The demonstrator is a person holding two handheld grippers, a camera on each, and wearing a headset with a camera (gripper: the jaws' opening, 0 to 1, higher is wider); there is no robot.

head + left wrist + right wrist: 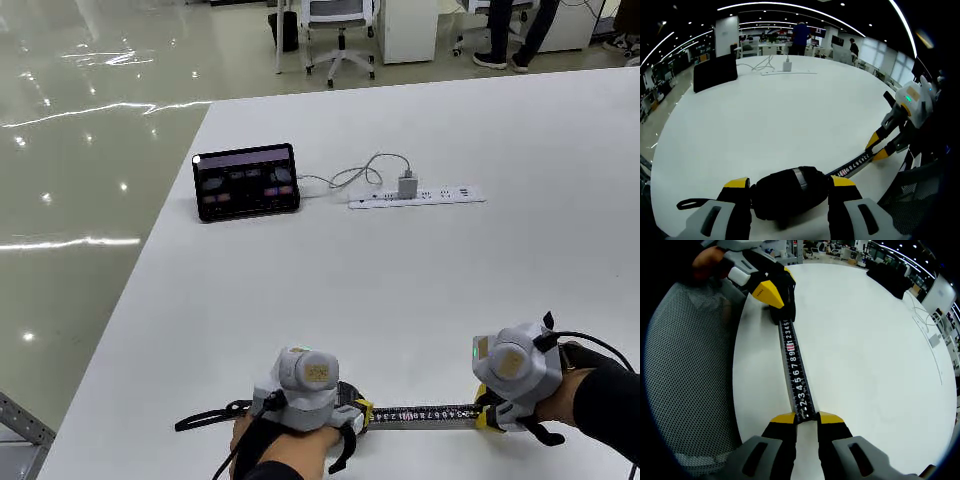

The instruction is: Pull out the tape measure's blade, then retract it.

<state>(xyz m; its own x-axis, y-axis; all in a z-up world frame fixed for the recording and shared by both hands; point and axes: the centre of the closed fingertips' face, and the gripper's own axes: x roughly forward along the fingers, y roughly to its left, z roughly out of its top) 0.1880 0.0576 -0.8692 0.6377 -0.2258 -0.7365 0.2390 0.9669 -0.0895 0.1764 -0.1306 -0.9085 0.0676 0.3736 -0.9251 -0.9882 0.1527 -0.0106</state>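
Note:
The black tape measure case point(790, 192) sits between the yellow-tipped fingers of my left gripper point(790, 182), which is shut on it. From the case its black blade point(795, 367) with white numbers runs out flat over the white table point(400, 290). My right gripper point(803, 417) is shut on the blade's end. In the head view, near the table's front edge, the left gripper point(352, 410) holds the case point(348, 398) and the blade point(420, 412) spans a short way to the right gripper point(486, 416). The case's black wrist strap point(205, 420) trails left.
A dark tablet point(245, 182) stands at the back left of the table. A cable joins it to a charger in a white power strip point(415, 196). A mesh chair point(685, 380) sits just off the near table edge. Office chairs point(340, 30) stand beyond the table.

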